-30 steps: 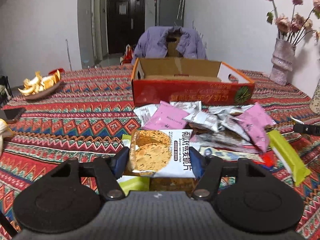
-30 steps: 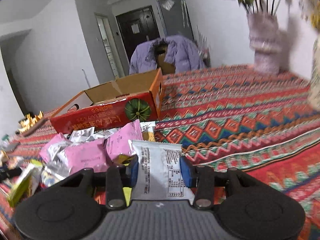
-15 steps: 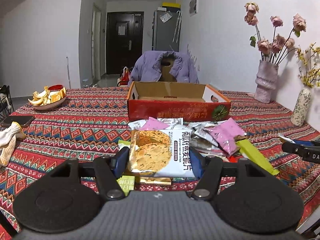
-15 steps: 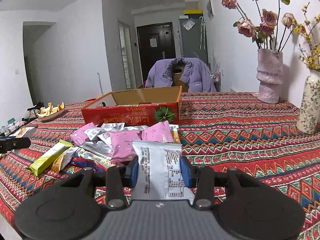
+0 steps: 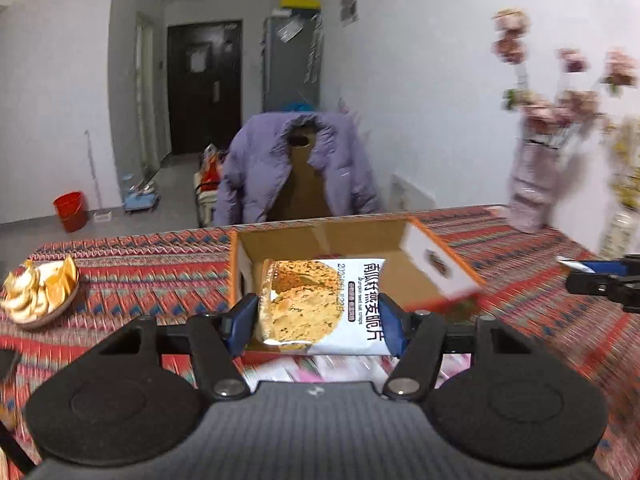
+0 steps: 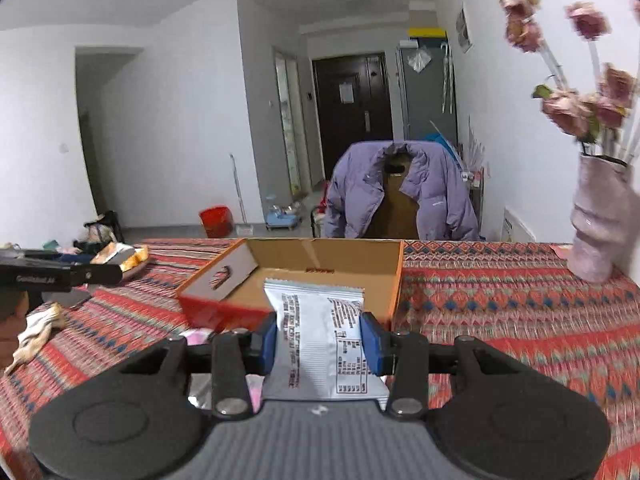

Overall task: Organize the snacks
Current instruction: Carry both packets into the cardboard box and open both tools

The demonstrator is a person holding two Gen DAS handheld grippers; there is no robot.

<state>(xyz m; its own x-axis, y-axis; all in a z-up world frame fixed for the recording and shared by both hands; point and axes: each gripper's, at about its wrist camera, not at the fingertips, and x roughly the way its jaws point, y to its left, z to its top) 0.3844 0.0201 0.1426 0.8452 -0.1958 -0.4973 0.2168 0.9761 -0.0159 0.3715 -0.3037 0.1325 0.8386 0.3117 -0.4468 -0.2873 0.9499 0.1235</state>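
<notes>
My left gripper (image 5: 320, 324) is shut on a white cookie packet (image 5: 320, 306) with a biscuit picture and holds it above the near edge of the open red cardboard box (image 5: 440, 268). My right gripper (image 6: 322, 340) is shut on a white snack packet (image 6: 320, 336), printed back side up, held in front of the same box (image 6: 394, 280). The box looks empty inside. Pink and silver snack packets (image 5: 340, 366) lie on the table below the grippers, mostly hidden; they also show in the right wrist view (image 6: 196, 336).
The table has a red patterned cloth (image 6: 500, 312). A bowl of orange peel (image 5: 36, 292) sits at the left. A pink vase with flowers (image 6: 600, 220) stands at the right. A chair with a purple jacket (image 5: 296, 172) is behind the table. The other gripper shows at each view's edge.
Both grippers have risen and moved forward from over the snack pile to the red box, each still holding its packet. The box is now seen from above.
</notes>
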